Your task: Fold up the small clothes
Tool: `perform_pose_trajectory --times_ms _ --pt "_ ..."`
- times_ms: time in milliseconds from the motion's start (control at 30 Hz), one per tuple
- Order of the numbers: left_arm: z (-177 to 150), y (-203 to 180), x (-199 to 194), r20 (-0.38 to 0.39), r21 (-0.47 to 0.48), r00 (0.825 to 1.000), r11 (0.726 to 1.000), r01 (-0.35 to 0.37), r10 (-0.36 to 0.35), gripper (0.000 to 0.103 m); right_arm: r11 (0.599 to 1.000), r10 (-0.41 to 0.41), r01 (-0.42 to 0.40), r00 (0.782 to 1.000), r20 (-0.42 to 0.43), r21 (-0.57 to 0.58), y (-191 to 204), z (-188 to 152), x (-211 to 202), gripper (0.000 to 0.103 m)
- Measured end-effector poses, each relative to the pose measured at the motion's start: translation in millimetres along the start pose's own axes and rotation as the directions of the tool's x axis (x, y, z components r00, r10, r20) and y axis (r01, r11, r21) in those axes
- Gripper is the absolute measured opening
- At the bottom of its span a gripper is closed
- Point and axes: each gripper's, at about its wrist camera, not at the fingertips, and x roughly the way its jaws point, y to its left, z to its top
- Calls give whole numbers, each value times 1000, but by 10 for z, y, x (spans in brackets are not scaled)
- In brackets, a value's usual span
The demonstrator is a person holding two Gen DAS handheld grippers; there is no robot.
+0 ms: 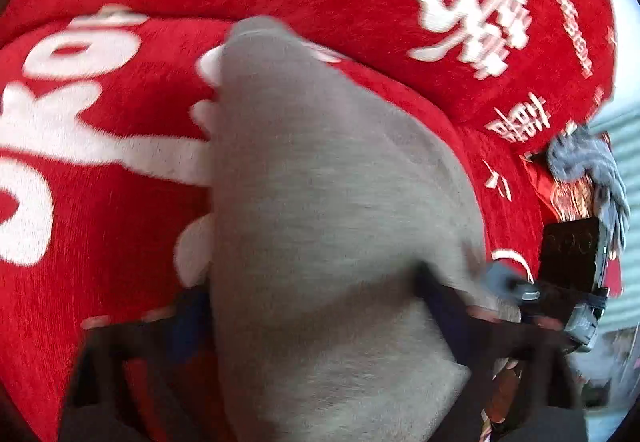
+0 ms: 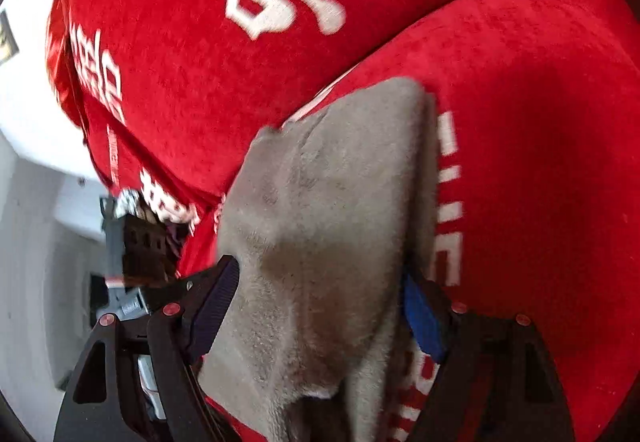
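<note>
Red plush blanket with white woven characters (image 1: pixel 120 201) spreads widest, and on it lies the grey fleecy small garment (image 1: pixel 320 201), seemingly folded once. Left hand-held gripper (image 1: pixel 312 306) straddles the garment's near edge, jaws parted; right hand-held gripper (image 2: pixel 320 306) likewise, unclenched. Further folding and smoothing probably remain

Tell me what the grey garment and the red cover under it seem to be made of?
Grey garment: soft brushed knit, perhaps fleece or cotton jersey; matte, fuzzy nap, limp folds. Red cover: looks like plush velvet or chenille; short pile with slight sheen, white characters woven or flocked in.
</note>
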Motion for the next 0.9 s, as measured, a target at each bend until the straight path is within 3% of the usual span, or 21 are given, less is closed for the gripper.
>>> perform_pose_trajectory --times_ms 67,100,267,533,633,700,900 --pt "-60 -138 -63 38 53 998 997 -52 50 72 994 -84 83 996 -3 -70 139 -34 44 54" --pt "-99 -222 -83 64 89 995 992 -85 79 68 992 -92 91 996 -1 -85 182 -45 39 43" --pt "-255 -598 -204 151 184 974 963 -196 170 51 960 -191 195 981 39 -200 455 -164 4 30" --pt "-422 -947 -150 216 233 955 939 -254 204 45 929 -238 256 966 97 -269 834 -383 -117 27" --pt "-567 -871 -427 228 248 951 932 -264 209 45 919 -246 267 963 107 -290 984 -454 -144 27" --pt "-758 -613 -834 229 249 953 934 -256 200 45 916 -246 269 963 112 -299 1066 -501 -175 27" --pt "-1112 -559 -1126 231 248 955 937 -245 188 45 908 -239 266 964 119 -324 1180 -792 -348 27"
